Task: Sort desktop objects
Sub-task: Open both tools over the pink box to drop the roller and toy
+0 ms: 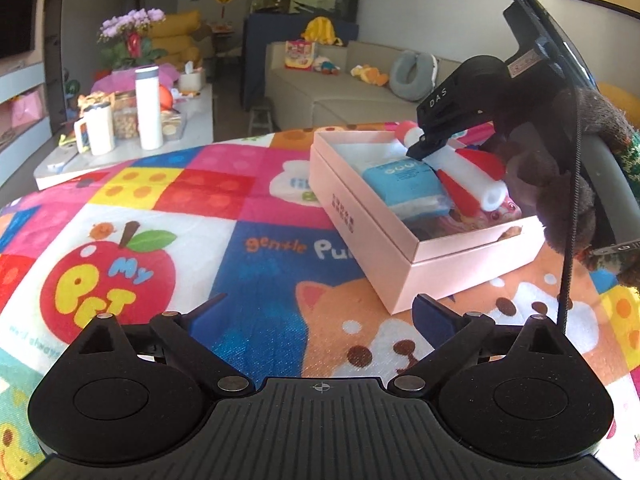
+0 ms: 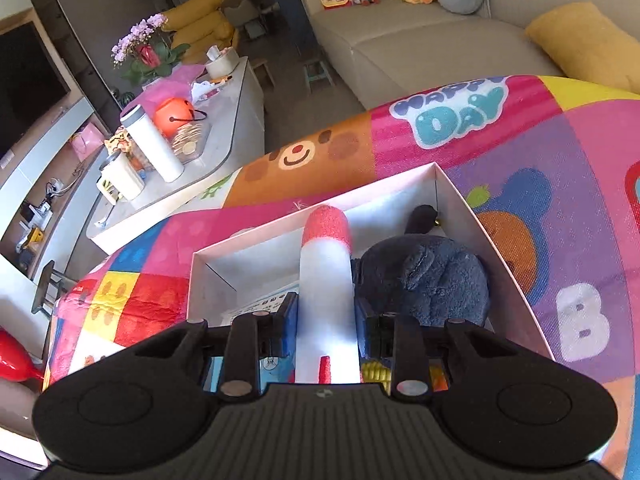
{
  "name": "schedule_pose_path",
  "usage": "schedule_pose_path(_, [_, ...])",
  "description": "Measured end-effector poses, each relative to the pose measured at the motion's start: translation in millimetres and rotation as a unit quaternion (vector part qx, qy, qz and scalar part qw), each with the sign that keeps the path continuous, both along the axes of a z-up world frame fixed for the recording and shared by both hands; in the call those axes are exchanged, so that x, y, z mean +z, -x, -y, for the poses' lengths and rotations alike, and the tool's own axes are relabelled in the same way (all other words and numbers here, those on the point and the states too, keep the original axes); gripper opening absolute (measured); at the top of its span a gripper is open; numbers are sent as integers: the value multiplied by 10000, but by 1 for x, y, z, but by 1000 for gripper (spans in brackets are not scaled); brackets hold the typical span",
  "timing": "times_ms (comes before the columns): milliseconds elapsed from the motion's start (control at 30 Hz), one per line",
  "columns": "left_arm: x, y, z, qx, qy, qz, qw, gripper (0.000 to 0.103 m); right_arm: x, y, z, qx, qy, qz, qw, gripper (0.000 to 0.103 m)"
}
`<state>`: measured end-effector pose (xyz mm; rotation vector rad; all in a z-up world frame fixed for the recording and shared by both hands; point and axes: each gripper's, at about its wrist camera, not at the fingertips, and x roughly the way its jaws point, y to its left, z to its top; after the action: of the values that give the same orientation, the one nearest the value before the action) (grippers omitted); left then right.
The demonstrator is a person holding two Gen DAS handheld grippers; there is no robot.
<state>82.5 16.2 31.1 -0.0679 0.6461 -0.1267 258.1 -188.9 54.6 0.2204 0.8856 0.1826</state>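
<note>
Right gripper point(image 2: 325, 316) clamped on the white foam rocket with red tip and fins point(image 2: 326, 280), poised over the open pink cardboard box point(image 1: 400, 264) (already crowded), left gripper point(image 1: 320, 312) spread wide, empty, above the colourful cartoon tablecloth point(image 1: 180, 208).

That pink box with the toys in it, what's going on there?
A person is tidying toys off a colourful cartoon tablecloth into the open pink cardboard box. The right tool is clamped on a white foam rocket with a red tip and holds it over the box, above a blue packet and a dark plush toy already inside. The left tool hangs open and empty over the cloth beside the box.
</note>
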Motion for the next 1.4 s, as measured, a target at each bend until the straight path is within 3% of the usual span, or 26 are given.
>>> schedule_pose_path(67, [0,3,-4,-20,64,8,10000,99,7,8,11,107,-76,117,9998,48])
schedule_pose_path(200, [0,1,-6,-22,276,9,9996,100,20,23,35,-38,-129,305,9994,49])
schedule_pose_path(267, [0,-1,-2,-110,358,27,9993,100,20,28,38,-34,-18,286,9996,44])
schedule_pose_path(367, [2,0,8,-271,361,53,9990,100,11,30,36,166,-247,-76,9995,26])
schedule_pose_path(433, [3,1,12,-347,345,65,9988,100,6,34,27,288,-395,-202,9986,26])
schedule_pose_path(500, [4,1,14,-363,290,75,9989,100,9,40,16,388,-120,1,9992,26])
schedule_pose_path(633, [6,2,13,-292,207,76,9993,101,23,49,26,465,-71,359,9982,28])
schedule_pose_path(700, [5,0,12,-273,220,68,9994,101,35,56,44,347,-59,701,9969,38])
schedule_pose_path(767, [5,-4,14,-329,313,59,9990,102,41,62,61,63,78,1054,9944,81])
schedule_pose_path(833, [4,-10,19,-475,463,70,9978,103,37,59,77,-156,176,1238,9920,103])
schedule_pose_path(1000, [-2,-32,39,-782,506,-33,9956,103,6,29,94,-85,-349,363,9987,103])
schedule_pose_path(1133, [-3,-40,41,-935,700,-93,9931,103,-10,17,85,87,-724,-24,9973,103])
schedule_pose_path(1200, [-3,-42,38,-956,710,-91,9928,103,-7,18,74,85,-652,18,9978,103])
schedule_pose_path(1267, [-3,-43,33,-905,653,-51,9937,103,-4,16,62,256,-806,1,9964,103])
schedule_pose_path(1400, [-2,-47,5,-364,339,18,9988,103,-11,6,33,534,-1357,-272,9889,103])
